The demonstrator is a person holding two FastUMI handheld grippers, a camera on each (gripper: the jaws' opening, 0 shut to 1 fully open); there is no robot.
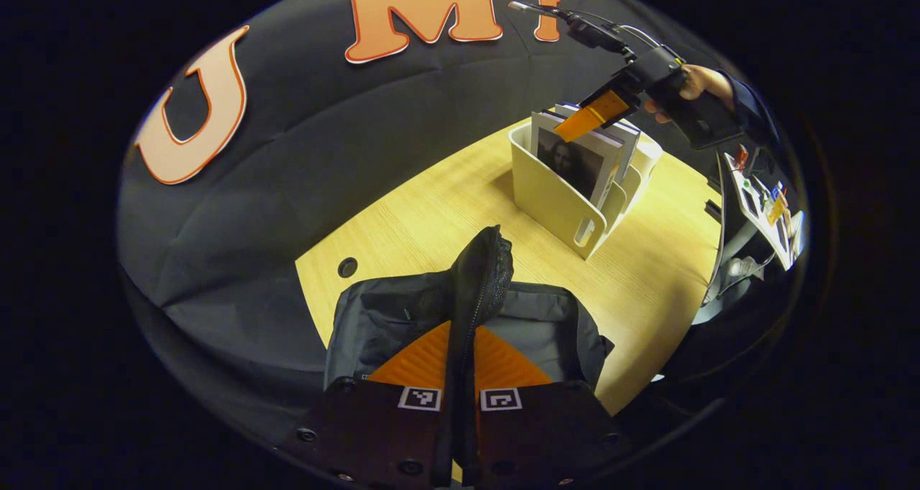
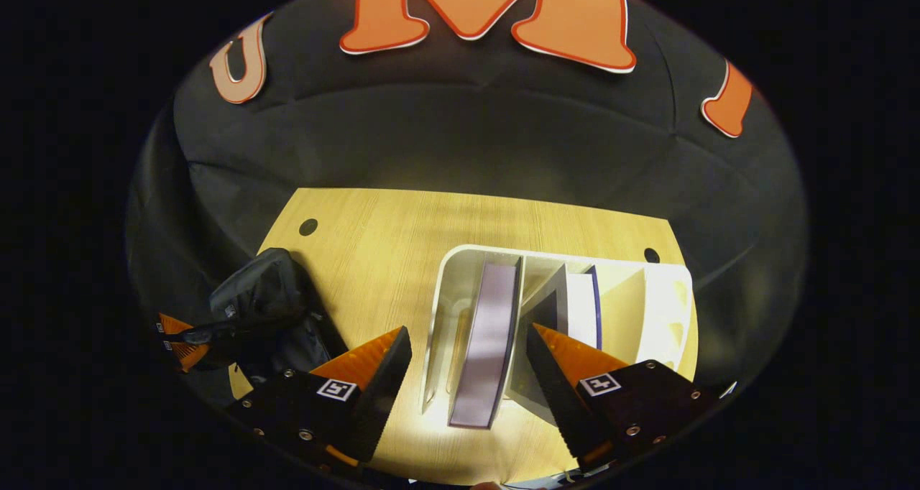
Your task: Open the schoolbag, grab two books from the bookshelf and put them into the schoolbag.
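Counting what lies before us, we find one schoolbag [image 1: 402, 317], one bookshelf [image 1: 568, 202] and two grippers on one wooden surface [image 1: 431, 217]; in the right gripper view we make out two books standing in the bookshelf [image 2: 675, 310], a purple-edged book [image 2: 489, 339] in the left compartment and a white book [image 2: 581, 307] one compartment over; whether more stand behind them we cannot tell; two small round holes sit near the far edge of the surface [image 2: 402, 246], one toward each far corner.

The schoolbag [image 2: 266, 310] lies at the near left edge of the surface; the bookshelf stands toward the right edge, well apart from the bag, with bare wood between them and along the far edge.

The left gripper [image 1: 460, 361] has its fingers closed onto a raised black flap of the schoolbag, which runs up between them, both pressing on it; in the right gripper view that gripper [image 2: 180, 343] shows at the bag's left side.

The right gripper [image 2: 467, 375] hangs above the bookshelf with its fingers wide apart, holding nothing; the purple-edged book stands in the gap between them, touched by neither; in the left gripper view that gripper [image 1: 589, 116], held by a hand [image 1: 701, 84], points down at the tops of the books.
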